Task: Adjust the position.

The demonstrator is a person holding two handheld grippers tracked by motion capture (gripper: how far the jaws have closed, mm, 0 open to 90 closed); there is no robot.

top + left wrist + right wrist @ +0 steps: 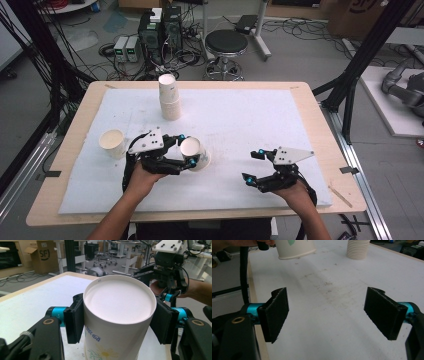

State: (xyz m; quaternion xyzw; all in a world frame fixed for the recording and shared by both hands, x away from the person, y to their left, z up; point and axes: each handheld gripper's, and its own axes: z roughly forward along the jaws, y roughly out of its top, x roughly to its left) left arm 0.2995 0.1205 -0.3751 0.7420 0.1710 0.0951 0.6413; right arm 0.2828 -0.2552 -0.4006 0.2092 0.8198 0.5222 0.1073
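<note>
The white mat (240,125) covers nearly the whole worktop (320,130), and everything sits on it. Toward the far edge, left of centre, stands a stack of paper cups (169,96), mouths up. Close to the left edge, a single empty cup (112,142) stands by itself. Just right of that one, the left gripper (186,149) is clenched on a paper cup (195,152); the pads press its wall from both sides just below the rim, and the cup is tipped so that its long axis leans and its open mouth faces back toward the person. It hangs over the mat near the middle of the near half. The right gripper (252,165) waits well apart, near the near right corner, jaws released and empty, pointing left at the held cup. By my reckoning the left hand alone has the next move, and the stack lies straight beyond it toward the far edge.
</note>
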